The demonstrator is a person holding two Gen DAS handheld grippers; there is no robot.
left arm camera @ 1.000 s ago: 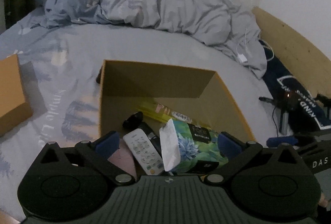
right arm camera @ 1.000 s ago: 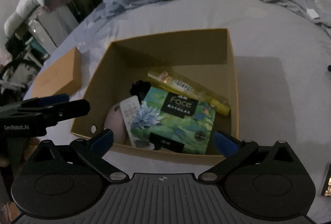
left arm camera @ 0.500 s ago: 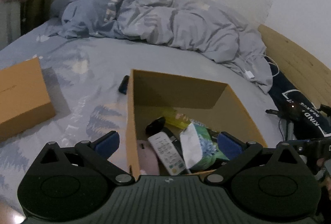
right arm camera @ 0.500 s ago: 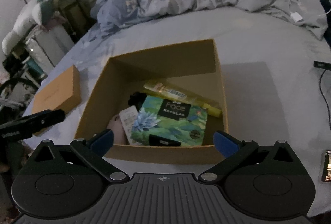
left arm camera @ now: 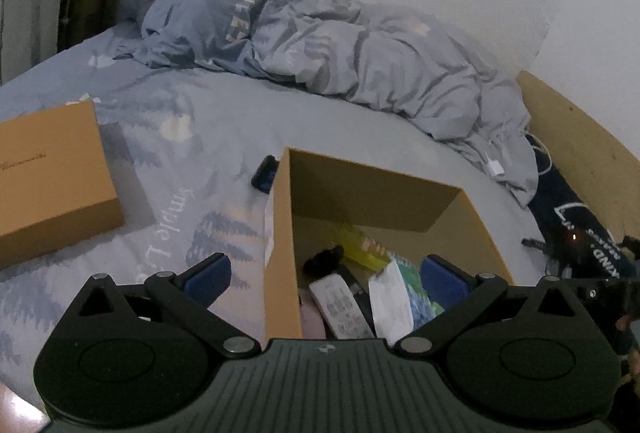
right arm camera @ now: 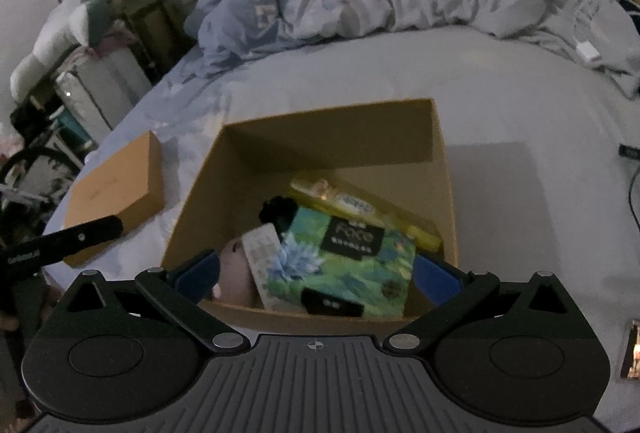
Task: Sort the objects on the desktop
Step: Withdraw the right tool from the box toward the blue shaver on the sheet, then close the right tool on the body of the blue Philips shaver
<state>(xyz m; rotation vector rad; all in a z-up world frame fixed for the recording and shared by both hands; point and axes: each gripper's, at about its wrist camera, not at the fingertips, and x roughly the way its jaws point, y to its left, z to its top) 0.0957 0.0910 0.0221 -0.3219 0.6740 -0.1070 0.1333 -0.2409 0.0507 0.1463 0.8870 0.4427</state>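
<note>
Both grippers, left (left arm camera: 323, 275) and right (right arm camera: 316, 271), now spread and empty, have pulled back from the box (right arm camera: 442, 169) over the last second; tissue pack (right arm camera: 344, 253), remote (right arm camera: 262, 253) sit inside, so sorting looks near done.

The green tissue pack (right arm camera: 340, 257) in the open cardboard box (right arm camera: 444, 169) carries "Face" on a dark label toward its 12 o'clock edge. The bed sheet (left arm camera: 224, 137) shows pale script, seemingly "Simple Li…", at 9 o'clock of the box. Other lettering is unreadable.
</note>
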